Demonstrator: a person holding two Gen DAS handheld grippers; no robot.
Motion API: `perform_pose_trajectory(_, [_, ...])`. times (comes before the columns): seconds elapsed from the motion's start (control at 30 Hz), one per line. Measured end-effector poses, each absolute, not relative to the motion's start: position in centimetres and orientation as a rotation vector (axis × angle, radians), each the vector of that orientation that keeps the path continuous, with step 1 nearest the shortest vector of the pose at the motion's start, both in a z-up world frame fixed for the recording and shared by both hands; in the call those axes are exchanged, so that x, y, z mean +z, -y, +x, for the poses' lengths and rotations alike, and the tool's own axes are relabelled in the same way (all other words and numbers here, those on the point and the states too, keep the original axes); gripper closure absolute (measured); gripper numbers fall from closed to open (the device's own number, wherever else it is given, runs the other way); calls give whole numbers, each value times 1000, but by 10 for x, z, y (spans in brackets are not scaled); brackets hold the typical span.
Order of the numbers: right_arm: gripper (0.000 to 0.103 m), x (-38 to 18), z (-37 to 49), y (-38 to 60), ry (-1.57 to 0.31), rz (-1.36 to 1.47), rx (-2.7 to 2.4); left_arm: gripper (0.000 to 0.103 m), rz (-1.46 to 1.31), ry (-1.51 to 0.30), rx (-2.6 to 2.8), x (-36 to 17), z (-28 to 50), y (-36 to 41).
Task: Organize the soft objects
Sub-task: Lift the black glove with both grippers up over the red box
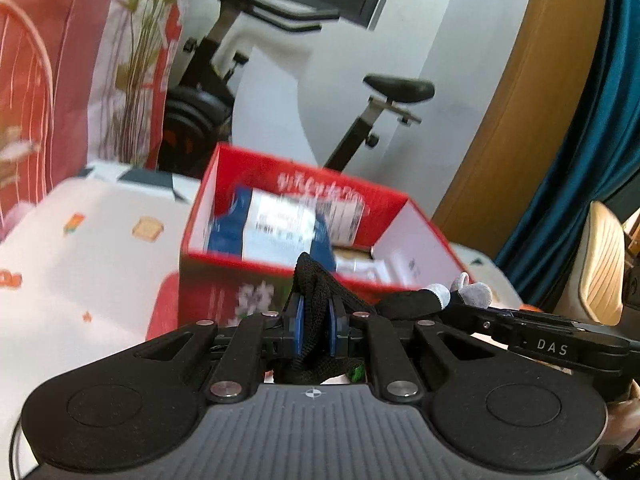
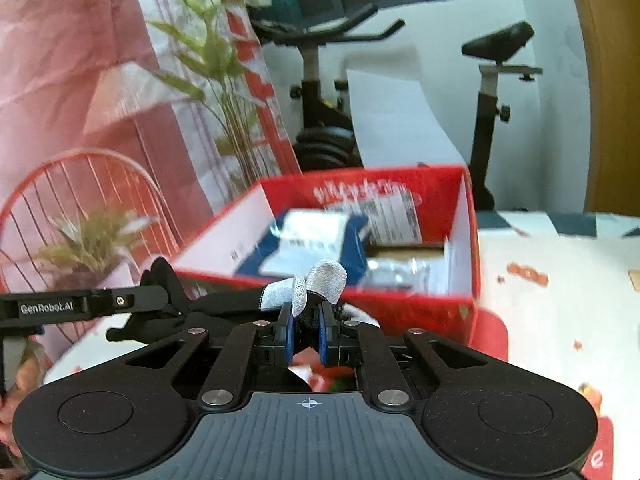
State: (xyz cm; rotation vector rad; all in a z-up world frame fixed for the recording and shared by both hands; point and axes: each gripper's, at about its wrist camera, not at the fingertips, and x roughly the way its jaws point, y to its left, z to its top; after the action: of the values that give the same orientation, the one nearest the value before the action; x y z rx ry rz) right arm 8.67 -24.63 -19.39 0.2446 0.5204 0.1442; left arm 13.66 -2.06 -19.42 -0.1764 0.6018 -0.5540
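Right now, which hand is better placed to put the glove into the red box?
Neither clearly: left fingers and right fingers pinch opposite ends of the black glove, both just before the red box.

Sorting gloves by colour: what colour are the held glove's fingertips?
Grey fingertips on a black knit glove; clearest in the right wrist view.

The red box (image 1: 304,216) sits right in front, and its top is open, so a hand could go in from above. Inside, a blue and white pack (image 1: 272,228) fills much of the left part, and small packets (image 2: 400,272) lie on the right. The box walls stand in the way from the sides. The white tablecloth (image 1: 80,264) beside the box is bare and free. Behind stand an exercise bike (image 2: 320,80), a tall plant (image 2: 224,92) and a red wire chair (image 2: 80,200).
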Motion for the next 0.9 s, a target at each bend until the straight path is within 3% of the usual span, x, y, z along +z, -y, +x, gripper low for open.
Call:
perform_pose_trajectory(0.5, [92, -143, 155, 250, -420, 134, 140, 90, -145, -497, -563, -150, 193, 35])
perform_pose_trajectory(0.9, [92, -206, 209, 267, -646, 231, 66, 90, -50, -705, -598, -193, 252, 57])
